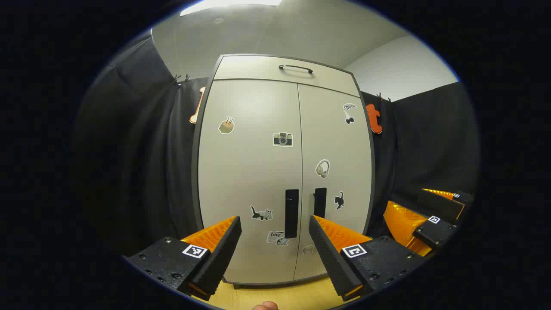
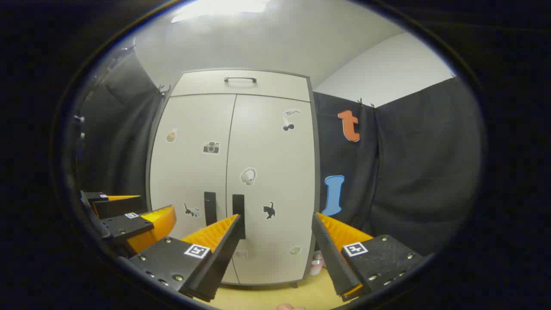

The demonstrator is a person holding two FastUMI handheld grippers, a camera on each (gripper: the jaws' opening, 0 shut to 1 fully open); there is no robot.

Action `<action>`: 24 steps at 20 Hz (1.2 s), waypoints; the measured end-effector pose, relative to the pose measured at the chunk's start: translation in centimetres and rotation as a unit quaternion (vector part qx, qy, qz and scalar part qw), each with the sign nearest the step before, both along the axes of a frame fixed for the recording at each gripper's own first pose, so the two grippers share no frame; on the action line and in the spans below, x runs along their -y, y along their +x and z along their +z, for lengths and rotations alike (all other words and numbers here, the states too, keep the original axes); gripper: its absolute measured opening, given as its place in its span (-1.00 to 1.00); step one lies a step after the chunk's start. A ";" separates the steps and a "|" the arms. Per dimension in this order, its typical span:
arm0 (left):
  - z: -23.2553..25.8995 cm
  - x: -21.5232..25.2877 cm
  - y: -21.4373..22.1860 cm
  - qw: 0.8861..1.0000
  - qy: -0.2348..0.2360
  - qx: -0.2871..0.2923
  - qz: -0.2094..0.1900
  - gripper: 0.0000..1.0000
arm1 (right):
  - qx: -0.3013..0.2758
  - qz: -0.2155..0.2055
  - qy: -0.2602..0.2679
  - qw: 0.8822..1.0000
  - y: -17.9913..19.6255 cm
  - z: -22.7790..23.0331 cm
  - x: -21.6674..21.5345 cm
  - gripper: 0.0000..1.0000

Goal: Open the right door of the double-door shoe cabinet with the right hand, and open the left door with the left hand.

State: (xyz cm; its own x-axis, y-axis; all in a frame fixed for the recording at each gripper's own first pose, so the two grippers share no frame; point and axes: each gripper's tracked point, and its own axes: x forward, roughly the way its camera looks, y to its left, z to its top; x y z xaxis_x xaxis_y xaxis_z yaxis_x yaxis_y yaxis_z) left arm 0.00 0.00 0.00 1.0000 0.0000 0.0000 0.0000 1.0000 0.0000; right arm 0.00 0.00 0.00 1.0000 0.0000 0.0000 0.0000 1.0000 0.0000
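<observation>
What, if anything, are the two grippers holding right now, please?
Nothing: left gripper and right gripper are open, short of the closed pale grey double-door cabinet.

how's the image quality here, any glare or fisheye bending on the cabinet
Left gripper view: the cabinet bulges, its side edges bowed outward; a ceiling light blows out at the top; stickers and door handles stay sharp. Right gripper view: the same bowing, a wider washed-out glare from the ceiling light, and a hazier upper cabinet. Both doors are evenly lit, with no hard shadows.
</observation>
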 end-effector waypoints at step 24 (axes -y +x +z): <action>1.0 -6.5 1.4 0.999 0.001 0.008 0.040 0.95 | -0.018 0.052 0.023 0.998 6.0 -1.6 -6.8 0.94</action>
State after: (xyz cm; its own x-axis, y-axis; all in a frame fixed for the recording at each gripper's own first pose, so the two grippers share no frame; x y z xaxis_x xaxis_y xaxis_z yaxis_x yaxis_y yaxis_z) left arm 1.44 6.45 1.04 0.9966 0.0804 0.0165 -0.0804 0.9968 0.0005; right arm 6.01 6.76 -1.62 0.9940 0.1040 -0.0339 -0.1023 0.9936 0.0478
